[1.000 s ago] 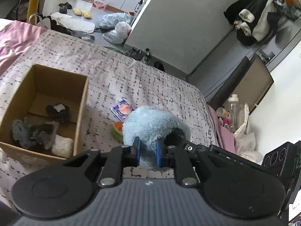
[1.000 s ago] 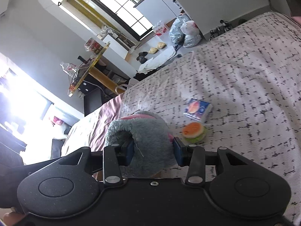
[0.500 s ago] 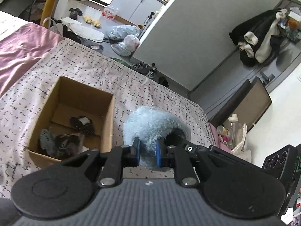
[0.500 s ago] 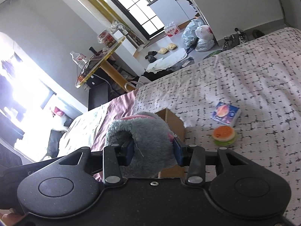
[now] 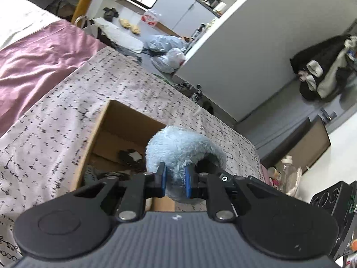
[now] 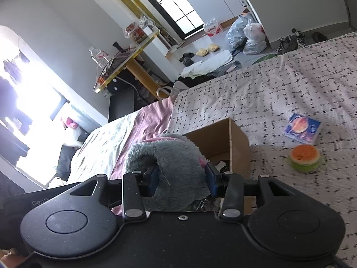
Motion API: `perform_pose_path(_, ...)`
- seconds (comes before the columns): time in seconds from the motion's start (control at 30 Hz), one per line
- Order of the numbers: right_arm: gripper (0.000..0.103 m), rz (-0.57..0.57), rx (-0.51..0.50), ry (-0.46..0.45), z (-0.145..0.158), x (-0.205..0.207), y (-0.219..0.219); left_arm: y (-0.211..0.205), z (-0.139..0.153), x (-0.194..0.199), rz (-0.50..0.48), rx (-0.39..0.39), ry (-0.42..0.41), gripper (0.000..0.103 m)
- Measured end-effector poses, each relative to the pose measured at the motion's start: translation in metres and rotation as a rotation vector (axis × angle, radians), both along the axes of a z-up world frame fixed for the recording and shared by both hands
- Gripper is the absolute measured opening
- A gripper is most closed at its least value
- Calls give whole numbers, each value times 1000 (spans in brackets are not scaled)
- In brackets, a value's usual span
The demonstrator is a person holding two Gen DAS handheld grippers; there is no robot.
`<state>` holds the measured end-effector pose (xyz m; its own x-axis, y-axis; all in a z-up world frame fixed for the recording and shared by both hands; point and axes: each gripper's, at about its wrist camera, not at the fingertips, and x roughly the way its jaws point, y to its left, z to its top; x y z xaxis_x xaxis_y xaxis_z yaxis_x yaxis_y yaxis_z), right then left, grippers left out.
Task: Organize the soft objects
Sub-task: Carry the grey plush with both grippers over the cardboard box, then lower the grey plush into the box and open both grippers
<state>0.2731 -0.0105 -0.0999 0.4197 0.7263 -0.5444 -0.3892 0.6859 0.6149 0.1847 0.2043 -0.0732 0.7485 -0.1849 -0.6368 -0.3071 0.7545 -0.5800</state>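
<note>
- Blue fluffy slipper [image 5: 178, 147], left wrist view: left gripper [image 5: 175, 182] jaws clamped on it, above the cardboard box [image 5: 98, 134] (likely its destination).
- Right wrist view: right gripper [image 6: 181, 179] jaws clamped on a grey fluffy slipper [image 6: 169, 156], beside the box, apparently for dropping in.

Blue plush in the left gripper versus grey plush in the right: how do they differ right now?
Colour: the blue plush is light blue all over, while the grey plush is grey with pink trim. Grip: the left gripper pinches a narrow fold of the blue plush; the right gripper spans a wider bulk of the grey plush. Both are fluffy, curled, clamped and held near the cardboard box.
</note>
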Motion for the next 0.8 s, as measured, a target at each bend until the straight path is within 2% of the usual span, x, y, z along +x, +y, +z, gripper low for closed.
perform_pose_path(0.33, 43, 22, -59, 23, -21, 12, 40, 34, -31, 16, 50, -28, 58, 16)
perform_pose_path(0.67, 43, 25, -139, 61, -44, 28, 70, 55, -62, 38, 61, -37, 137, 17)
perform_pose_path(0.8, 47, 25, -175, 84, -53, 33, 78, 58, -71, 46, 55, -24, 167, 19)
